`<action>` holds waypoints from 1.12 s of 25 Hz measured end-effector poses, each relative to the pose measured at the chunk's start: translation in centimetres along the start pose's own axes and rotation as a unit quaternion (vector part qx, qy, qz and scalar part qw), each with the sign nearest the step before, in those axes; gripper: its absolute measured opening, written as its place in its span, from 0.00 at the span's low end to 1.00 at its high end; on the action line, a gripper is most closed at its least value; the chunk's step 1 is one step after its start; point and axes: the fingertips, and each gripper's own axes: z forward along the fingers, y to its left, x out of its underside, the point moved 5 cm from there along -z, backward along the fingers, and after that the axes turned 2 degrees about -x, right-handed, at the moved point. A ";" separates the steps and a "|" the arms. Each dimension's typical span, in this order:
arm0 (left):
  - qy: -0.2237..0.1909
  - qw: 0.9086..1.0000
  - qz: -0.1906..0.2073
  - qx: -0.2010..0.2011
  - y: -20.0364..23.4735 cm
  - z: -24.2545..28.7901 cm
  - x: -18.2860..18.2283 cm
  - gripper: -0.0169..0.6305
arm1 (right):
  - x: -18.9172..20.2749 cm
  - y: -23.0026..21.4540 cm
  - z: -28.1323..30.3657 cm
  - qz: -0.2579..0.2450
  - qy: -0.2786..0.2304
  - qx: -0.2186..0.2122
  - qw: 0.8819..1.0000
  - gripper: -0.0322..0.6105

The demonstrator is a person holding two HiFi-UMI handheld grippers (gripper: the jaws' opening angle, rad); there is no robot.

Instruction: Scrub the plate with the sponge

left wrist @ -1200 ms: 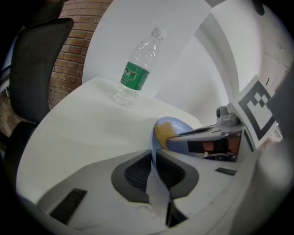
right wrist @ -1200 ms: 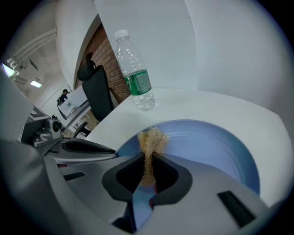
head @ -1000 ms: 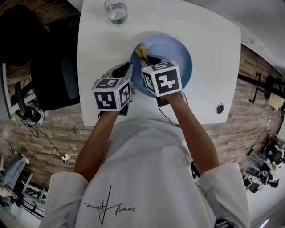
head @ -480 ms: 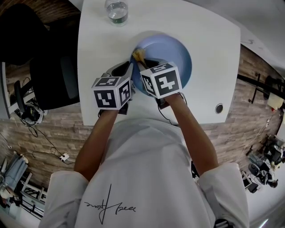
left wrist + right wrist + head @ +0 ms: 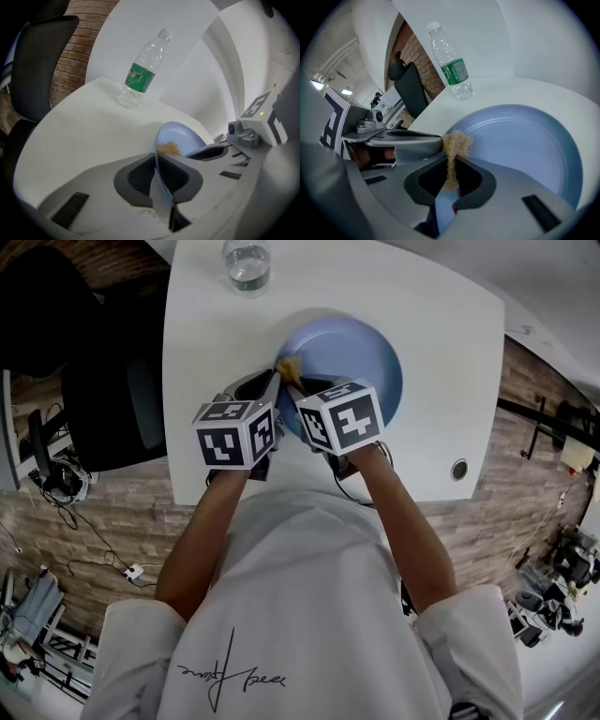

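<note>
Seen from above, a smooth, round blue plate [image 5: 361, 357] lies on a white desk [image 5: 206, 324]. The left gripper [image 5: 159, 176] pinches the plate's thin left rim between dark ribbed pads, apparently steadying it. The right gripper [image 5: 451, 176] pinches a coarse, tan, fibrous sponge [image 5: 456, 143], tuft upright, at that same left rim, just beside the left jaws. The plate's shallow basin stretches rightward from the sponge. A clear plastic bottle [image 5: 246, 263] stands beyond.
</note>
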 end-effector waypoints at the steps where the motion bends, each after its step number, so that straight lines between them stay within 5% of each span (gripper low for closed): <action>1: 0.000 1.000 0.000 0.000 0.0 0.0 -0.1 0.06 | 0.0 0.0 -0.1 0.001 0.002 -0.002 1.000 0.11; 16: -0.001 1.000 -0.011 0.001 0.0 0.1 -0.1 0.06 | 1.3 0.2 -0.4 0.015 0.021 -0.037 0.999 0.11; 28: -0.005 1.000 -0.012 0.003 -0.1 0.3 -0.3 0.05 | 3.8 1.5 -0.9 -0.044 0.062 -0.059 0.995 0.11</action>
